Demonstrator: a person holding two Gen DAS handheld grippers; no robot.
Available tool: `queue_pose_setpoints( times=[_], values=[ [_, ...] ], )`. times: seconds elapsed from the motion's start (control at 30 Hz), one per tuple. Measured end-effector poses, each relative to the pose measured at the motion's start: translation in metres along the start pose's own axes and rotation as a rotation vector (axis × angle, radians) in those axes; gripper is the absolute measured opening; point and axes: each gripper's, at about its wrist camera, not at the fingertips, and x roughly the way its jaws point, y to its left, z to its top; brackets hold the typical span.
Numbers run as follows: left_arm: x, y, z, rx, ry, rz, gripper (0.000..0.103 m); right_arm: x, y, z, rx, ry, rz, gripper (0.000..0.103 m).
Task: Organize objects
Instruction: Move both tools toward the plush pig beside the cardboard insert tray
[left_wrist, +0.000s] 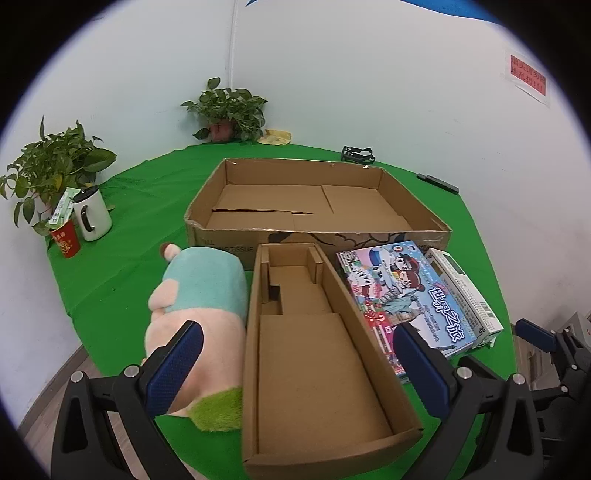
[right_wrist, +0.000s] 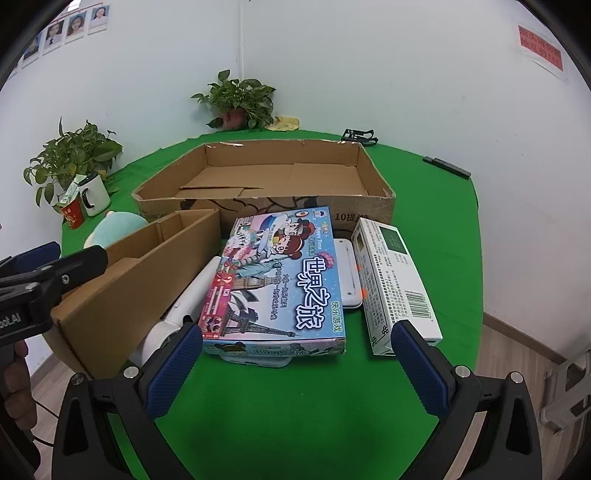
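Observation:
A large open cardboard box (left_wrist: 317, 199) (right_wrist: 258, 177) sits empty at the back of the green table. In front of it lies a long narrow cardboard tray (left_wrist: 317, 354) (right_wrist: 140, 266), also empty. A pink, teal and green plush toy (left_wrist: 199, 306) (right_wrist: 114, 229) lies left of the tray. To the right rests a blue board game box (left_wrist: 406, 291) (right_wrist: 277, 277) on white items (right_wrist: 184, 306), with a white carton (left_wrist: 465, 291) (right_wrist: 395, 280) beside it. My left gripper (left_wrist: 295, 354) hangs open over the tray's near half. My right gripper (right_wrist: 295, 354) stands open just before the game box.
Two potted plants (left_wrist: 51, 166) (left_wrist: 229, 110) stand at the left and back. A white mug (left_wrist: 92, 214) and a red cup (left_wrist: 66, 240) sit at the left edge. Black items (left_wrist: 358, 153) (left_wrist: 439, 182) lie at the back right. Green cloth (right_wrist: 295, 406) shows in front.

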Motion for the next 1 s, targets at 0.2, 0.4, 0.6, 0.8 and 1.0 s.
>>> queue_pose_setpoints(
  times=[0.2, 0.4, 0.6, 0.8, 1.0],
  values=[
    [-0.009, -0.016, 0.005, 0.017, 0.039, 0.018, 0.102, 0.009, -0.004, -0.003, 0.040, 0.019, -0.005, 0.103],
    [-0.011, -0.022, 0.009, -0.007, 0.049, 0.017, 0.102, 0.008, -0.005, -0.003, 0.035, 0.013, 0.004, 0.103],
    [-0.015, -0.013, 0.008, -0.019, 0.048, 0.022, 0.102, 0.003, -0.008, -0.004, 0.041, 0.005, 0.014, 0.103],
    [-0.018, -0.001, 0.008, -0.033, 0.037, 0.025, 0.102, -0.003, -0.007, -0.003, 0.035, -0.005, 0.029, 0.103],
    [-0.012, 0.011, 0.005, -0.050, 0.050, -0.017, 0.102, 0.003, 0.000, 0.000, 0.017, 0.012, 0.030, 0.103]
  ],
)
